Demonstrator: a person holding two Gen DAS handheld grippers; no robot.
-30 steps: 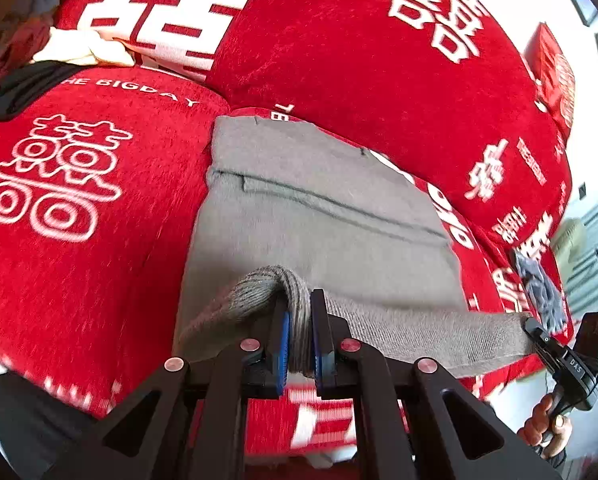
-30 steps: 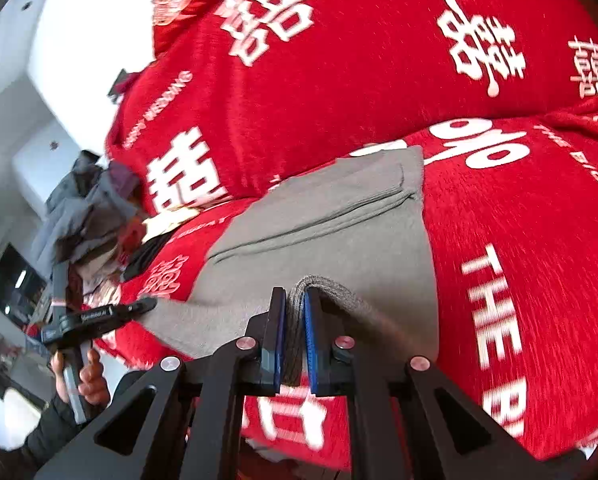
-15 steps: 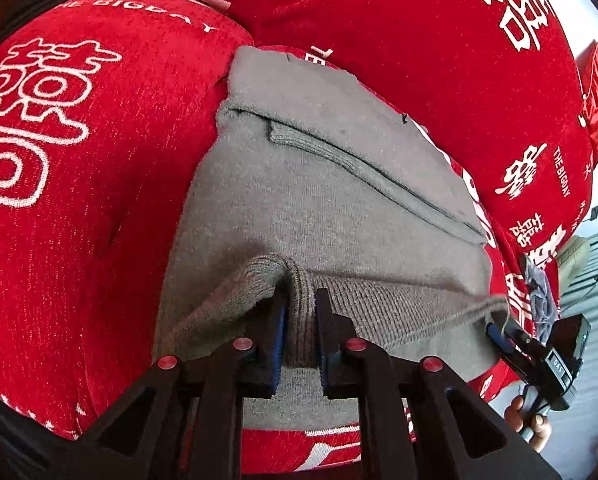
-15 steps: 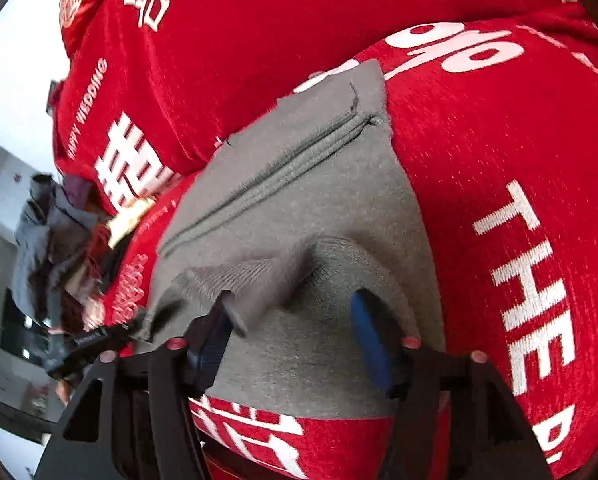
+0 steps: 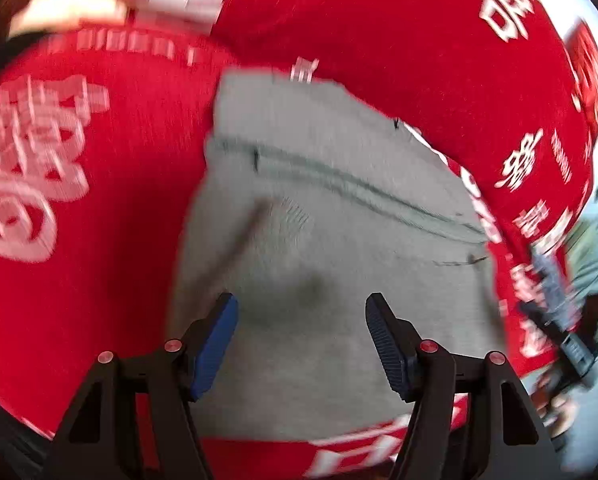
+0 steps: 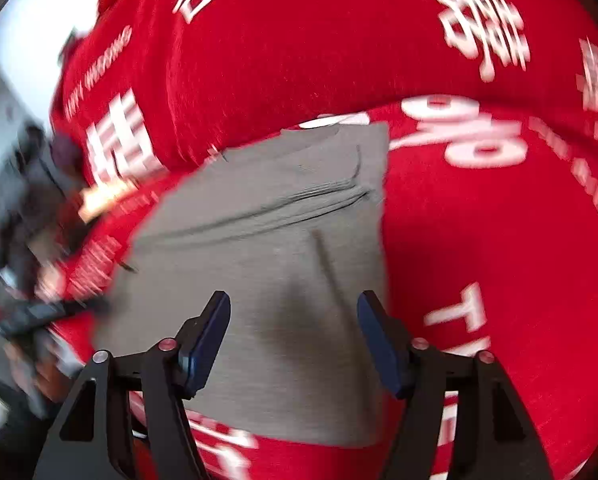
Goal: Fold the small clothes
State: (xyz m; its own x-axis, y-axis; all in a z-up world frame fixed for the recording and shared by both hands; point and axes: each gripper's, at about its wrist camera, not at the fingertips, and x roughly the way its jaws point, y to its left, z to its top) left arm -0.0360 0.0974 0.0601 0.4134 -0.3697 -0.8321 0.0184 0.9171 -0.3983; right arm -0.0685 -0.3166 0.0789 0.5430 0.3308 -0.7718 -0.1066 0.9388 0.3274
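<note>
Nearest, left tongs [image 5: 301, 342] spread wide apart, blue pads [image 5: 215, 344] holding nothing. Half a second ago clamped on a thick ridge of the grey garment [image 5: 323, 264]; now released. Same for the right tongs [image 6: 293, 338]: apart and empty, already opened half a second ago, pads [image 6: 205, 338] hanging just above the cloth.

Just beyond both tongs, the grey garment lying flat on the red cover [image 5: 79, 240] with white lettering, apparently a sofa or bed, not possible to say which. Ridge gone, hem brought over, a faint diagonal crease [image 5: 239, 240] near the middle. Further on, a double seam line [image 6: 283, 204] across the cloth, and behind it the far edge against a large red cushion [image 6: 319, 52].

Meaning for the task: one fold seemingly finished and laid down, garment shorter than a second ago. Probably one more fold or a smoothing pass needed. Strong motion blur in both views, so fine wrinkles not readable.

At the far left in the right view, a dim pile of other clothes [image 6: 39, 184].
</note>
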